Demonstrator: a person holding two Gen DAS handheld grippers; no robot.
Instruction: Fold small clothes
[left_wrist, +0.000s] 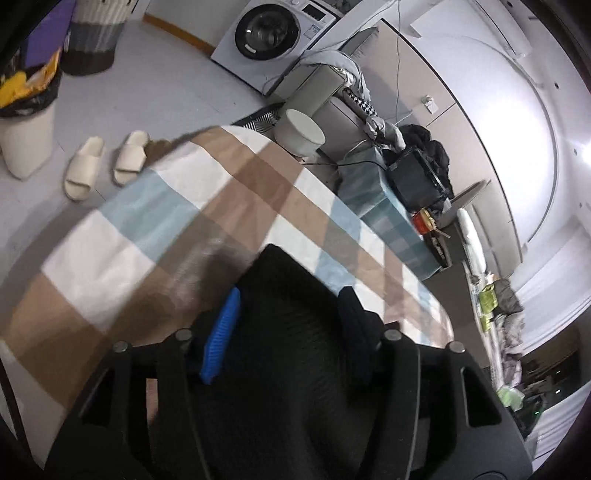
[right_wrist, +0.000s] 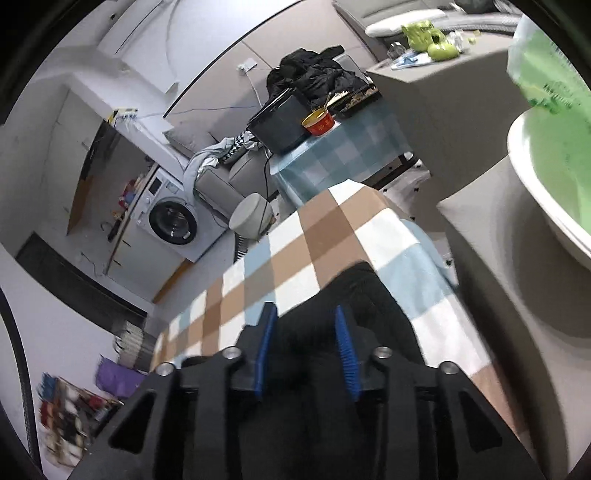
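Over the checked cloth (left_wrist: 155, 206), both fingers apparently pinch a black garment (left_wrist: 295, 288)

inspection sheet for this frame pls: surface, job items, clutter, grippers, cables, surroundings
Surface: checked tablecloth in brown, white and pale blue covers the table.
Job's things: one black garment, bunched, lying on the cloth and reaching between both sets of jaws.
Clutter: nothing seen on the cloth besides the garment.
Grippers: left gripper and right gripper each have black fabric between the blue pads; whether the pads press on it cannot be told.
Cables: black cable hanging from the box on the blue-checked side table; thin wires along the wall.
Surroundings: washing machine, pair of slippers, round white stool, red bowl, white basin.
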